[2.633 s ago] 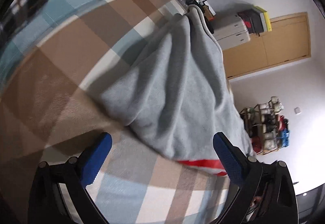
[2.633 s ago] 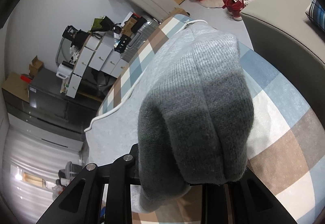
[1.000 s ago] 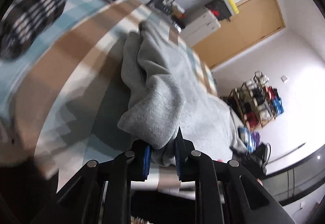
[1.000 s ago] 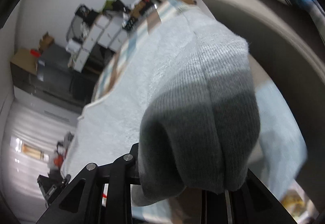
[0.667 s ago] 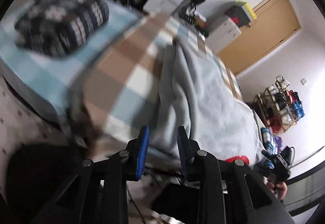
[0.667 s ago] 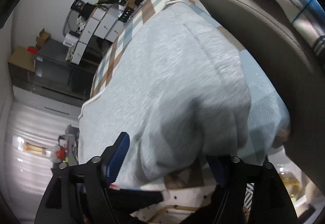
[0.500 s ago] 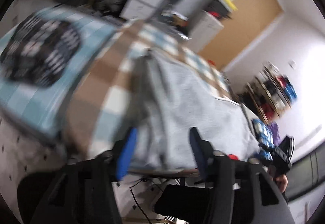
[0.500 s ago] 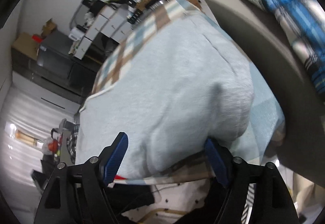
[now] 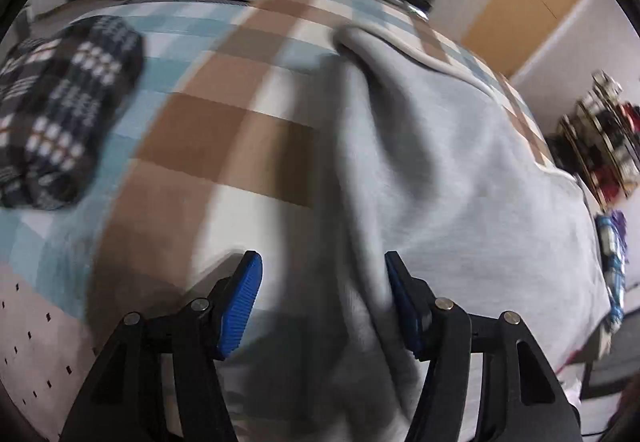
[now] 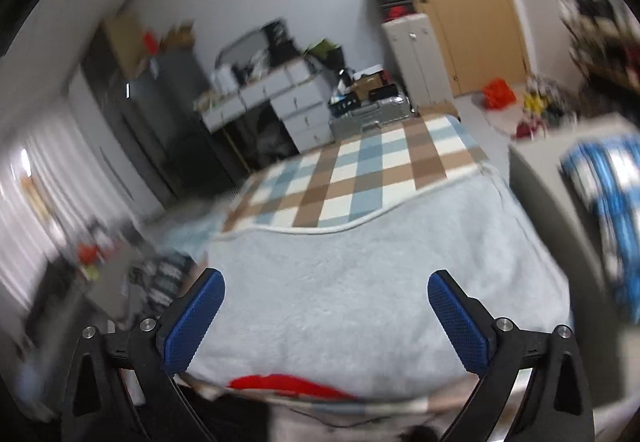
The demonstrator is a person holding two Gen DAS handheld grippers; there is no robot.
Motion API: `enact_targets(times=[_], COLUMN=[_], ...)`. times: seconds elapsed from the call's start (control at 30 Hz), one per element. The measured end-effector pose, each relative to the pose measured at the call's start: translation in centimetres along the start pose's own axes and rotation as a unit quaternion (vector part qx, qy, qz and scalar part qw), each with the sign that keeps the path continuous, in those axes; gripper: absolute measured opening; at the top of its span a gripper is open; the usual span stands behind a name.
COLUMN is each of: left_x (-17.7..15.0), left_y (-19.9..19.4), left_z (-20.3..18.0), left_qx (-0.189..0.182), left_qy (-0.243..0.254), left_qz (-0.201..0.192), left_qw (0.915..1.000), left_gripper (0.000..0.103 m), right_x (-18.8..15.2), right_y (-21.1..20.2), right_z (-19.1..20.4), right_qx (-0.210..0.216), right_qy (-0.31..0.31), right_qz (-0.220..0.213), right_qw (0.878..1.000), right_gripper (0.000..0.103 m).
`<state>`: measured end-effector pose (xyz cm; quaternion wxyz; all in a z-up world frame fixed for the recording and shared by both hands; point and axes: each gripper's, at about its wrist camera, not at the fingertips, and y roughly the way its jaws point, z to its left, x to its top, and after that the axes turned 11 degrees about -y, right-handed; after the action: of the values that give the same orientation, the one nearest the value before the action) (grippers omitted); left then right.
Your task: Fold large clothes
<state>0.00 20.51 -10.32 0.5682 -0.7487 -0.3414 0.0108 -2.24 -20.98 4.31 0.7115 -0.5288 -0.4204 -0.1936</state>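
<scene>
Left wrist: a soft, fleecy grey garment point(image 9: 460, 177) lies rumpled on the checked blanket point(image 9: 224, 129); the left claw point(image 9: 322, 298), just opening, straddles a loose fold. Right wrist: the garment spreads flat, white-edged; the right claw point(image 10: 326, 308) gapes wide, just opened, empty.

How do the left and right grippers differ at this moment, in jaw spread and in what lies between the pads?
The right gripper has its jaws spread very wide; the left gripper stands narrower. A ridge of the grey garment runs between the left pads; the right's hang above smooth fabric. Both have just been opening, and neither grips cloth.
</scene>
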Motion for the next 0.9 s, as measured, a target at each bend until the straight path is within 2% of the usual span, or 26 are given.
enact_targets(times=[0.1,0.2,0.3,0.33,0.37,0.47,0.57,0.7,0.8,0.9], left_x=[0.0,0.3,0.0,-0.1,-0.2,0.3,0.0,-0.6,-1.1,-1.2], left_y=[-0.8,-1.6,-2.9,-3.1,-3.2,-3.1,-3.5,-3.8,-3.8,-3.7], left_z=[0.1,-0.6,-0.6,-0.2,0.4,2.1,2.6,1.6,1.2,1.3], left_qx=[0.009,0.022,0.055,0.053,0.045,0.019,-0.006,-0.031,-0.036,-0.036], left_qy=[0.001,0.01,0.032,0.031,0.025,-0.002,-0.014,-0.01,-0.002,-0.006], left_qz=[-0.029,-0.063,-0.106,-0.11,-0.11,-0.098,-0.09,-0.079,-0.07,-0.063], left_qw=[0.9995,0.9977,0.9923,0.9921,0.9927,0.995,0.9958,0.9964,0.9969,0.9973], left_gripper=[0.058,0.058,0.058,0.058,0.058,0.058,0.058,0.058,0.058,0.058], right_x=[3.6,6.1,6.3,6.1,5.7,4.0,3.2,3.3,3.9,5.4], right_y=[4.4,10.4,17.1,20.1,22.4,27.1,29.1,31.4,33.0,33.5], right_z=[4.1,8.1,10.3,10.4,10.2,8.6,7.3,5.8,4.5,3.1], right_qx=[-0.046,-0.052,-0.076,-0.094,-0.098,-0.089,-0.096,-0.112,-0.179,-0.231], right_qy=[-0.119,-0.233,-0.326,-0.353,-0.367,-0.378,-0.381,-0.361,-0.369,-0.361], right_qz=[0.017,0.068,0.138,0.173,0.203,0.279,0.303,0.311,0.292,0.258], right_qw=[0.992,0.969,0.932,0.915,0.902,0.878,0.868,0.872,0.864,0.866], right_gripper=[0.103,0.103,0.103,0.103,0.103,0.102,0.102,0.102,0.102,0.1])
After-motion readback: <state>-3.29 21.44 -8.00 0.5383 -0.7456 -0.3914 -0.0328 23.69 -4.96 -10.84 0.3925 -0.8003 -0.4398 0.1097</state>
